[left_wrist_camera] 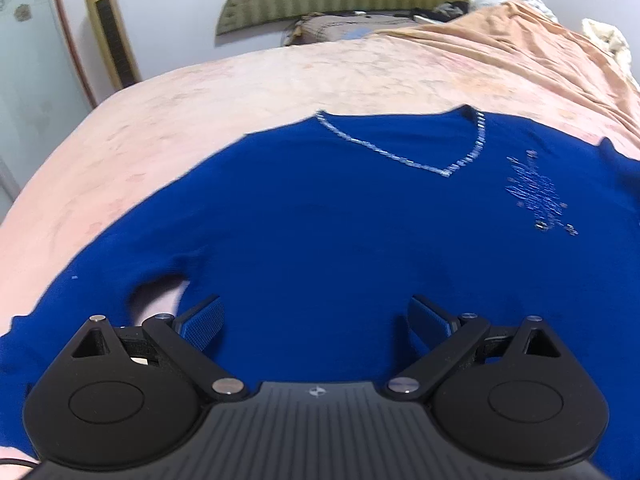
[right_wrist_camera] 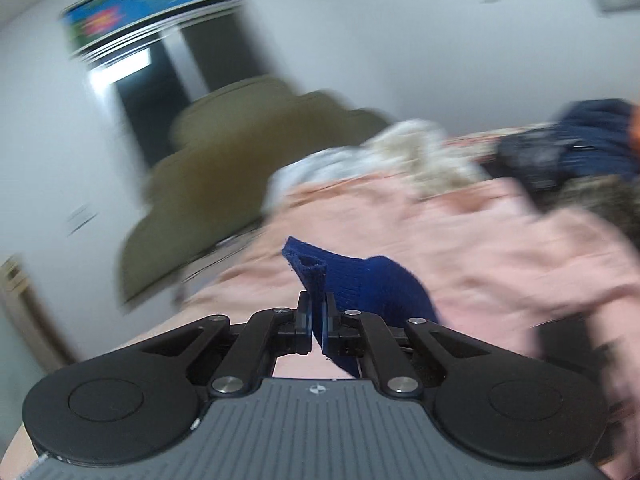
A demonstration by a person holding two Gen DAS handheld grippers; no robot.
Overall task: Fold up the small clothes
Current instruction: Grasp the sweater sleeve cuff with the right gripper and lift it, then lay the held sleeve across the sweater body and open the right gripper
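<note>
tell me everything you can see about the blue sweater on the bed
The sweater is a deep royal blue knit with a V-neck trimmed in silvery beads and a sparkly motif on one side of the chest. It lies front up, spread on the pink bedspread, one sleeve angled out. The open left gripper hovers over its lower body. The right gripper is shut on a ribbed edge, lifting that part up.

No readable text, label, brand or number on any surface in view.

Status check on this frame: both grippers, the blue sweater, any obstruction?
Left gripper open, above blue sweater. Right gripper shut on a sweater edge. Sweater flat on pink bedspread; nothing in the way.
</note>
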